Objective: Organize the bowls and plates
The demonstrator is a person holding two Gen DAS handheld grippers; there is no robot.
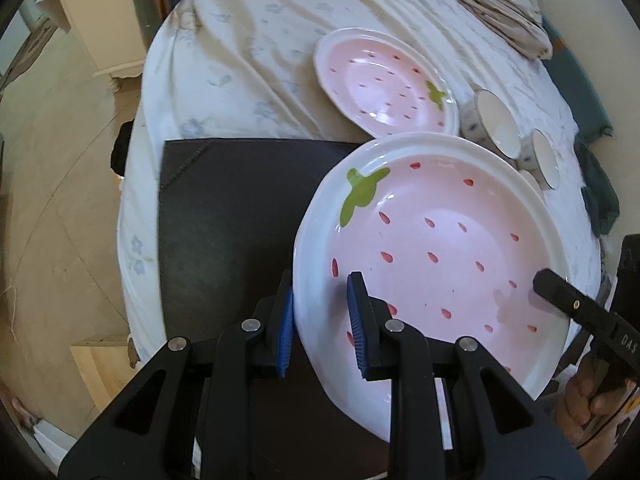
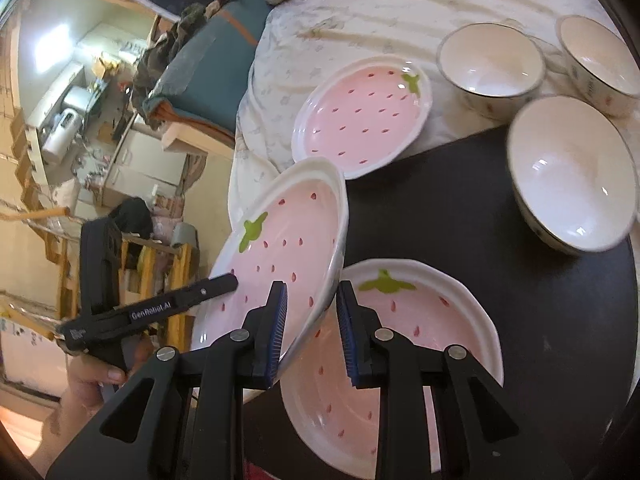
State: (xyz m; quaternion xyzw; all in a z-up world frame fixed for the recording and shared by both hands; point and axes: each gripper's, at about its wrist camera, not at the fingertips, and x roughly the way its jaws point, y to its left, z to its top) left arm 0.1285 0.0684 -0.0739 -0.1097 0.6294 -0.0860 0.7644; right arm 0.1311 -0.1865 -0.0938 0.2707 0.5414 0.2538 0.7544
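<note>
A pink strawberry-pattern plate hangs tilted above the black mat, held from both sides. My left gripper is shut on its left rim, blue pads on either side of the edge. My right gripper is shut on the opposite rim of the same plate. Each gripper shows in the other's view as a black finger lying on the plate. A second strawberry plate lies flat on the mat under my right gripper. A third rests on the bed sheet beyond.
Three white bowls are to the right: one on the mat's edge, two on the floral sheet. Crumpled bedding lies at the far side. The bed's edge drops to the floor on the left.
</note>
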